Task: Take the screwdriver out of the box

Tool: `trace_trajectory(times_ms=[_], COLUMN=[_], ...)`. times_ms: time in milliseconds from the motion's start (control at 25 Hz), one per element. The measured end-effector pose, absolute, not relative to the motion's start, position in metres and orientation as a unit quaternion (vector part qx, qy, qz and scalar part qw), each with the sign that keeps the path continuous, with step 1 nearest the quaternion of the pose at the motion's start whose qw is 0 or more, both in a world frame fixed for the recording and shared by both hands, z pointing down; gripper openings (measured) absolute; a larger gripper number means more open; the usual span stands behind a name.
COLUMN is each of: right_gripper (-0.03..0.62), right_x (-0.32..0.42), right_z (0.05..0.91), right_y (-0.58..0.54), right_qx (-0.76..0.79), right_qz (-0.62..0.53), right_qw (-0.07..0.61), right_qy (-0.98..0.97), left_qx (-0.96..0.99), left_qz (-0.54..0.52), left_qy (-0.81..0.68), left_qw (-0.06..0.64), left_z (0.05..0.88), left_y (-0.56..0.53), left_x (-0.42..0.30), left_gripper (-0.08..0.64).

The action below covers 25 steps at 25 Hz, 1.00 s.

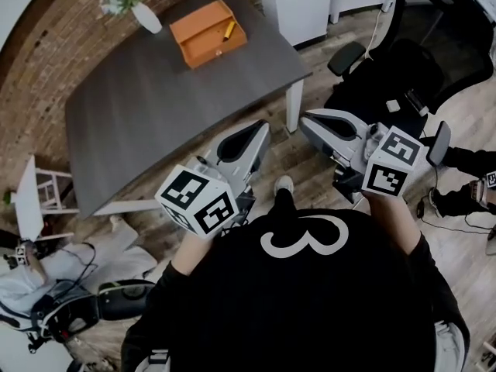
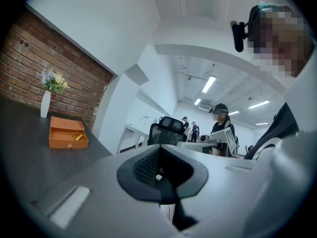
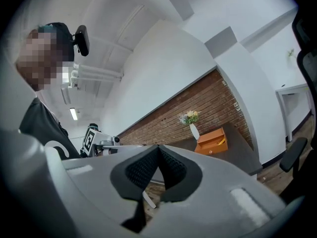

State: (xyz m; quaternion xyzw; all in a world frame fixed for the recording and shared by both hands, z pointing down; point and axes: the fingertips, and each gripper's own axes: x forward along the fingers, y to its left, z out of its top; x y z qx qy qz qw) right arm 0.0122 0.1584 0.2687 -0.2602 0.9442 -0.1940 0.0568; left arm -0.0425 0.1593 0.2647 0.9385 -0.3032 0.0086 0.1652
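Seen together only from the head view: left gripper and right gripper, both closed tight on nothing, short of the surface's near edge. Yellow screwdriver lying in the open orange box near the far right corner, beside a vase. Merely a yellow speck in the gripper views; tip hard to make out.

Right gripper: fingers pressed together, nothing between them.
Box: orange, open, standing on the dark worktop, well beyond the fingers.
Screwdriver: a yellow sliver lying inside the box.
Vase: white, holding flowers, just left of the box.
Brick wall: runs behind the vase and the box.
Office chair: black armrest at the right edge.
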Motion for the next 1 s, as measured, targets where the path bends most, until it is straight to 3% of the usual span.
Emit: trace_trajectory(times_ms=[480,1000], right_gripper=[0.002,0.002], right_x=[-0.019,-0.019], right_z=[0.272,0.294], right_y=[0.009,-0.044], right_qx=[-0.269,-0.260], right_qz=[-0.211,-0.222], right_qw=[0.036,0.030], right_qy=[0.939,0.939], left_qx=[0.932,0.921], left_qz=[0.008,0.012], left_qy=[-0.310,-0.340], left_qw=[0.186,0.188], left_z=[0.276,0.303], left_y=[0.005,-0.047], left_x=[-0.079,-0.086], left_gripper=[0.006,0.008])
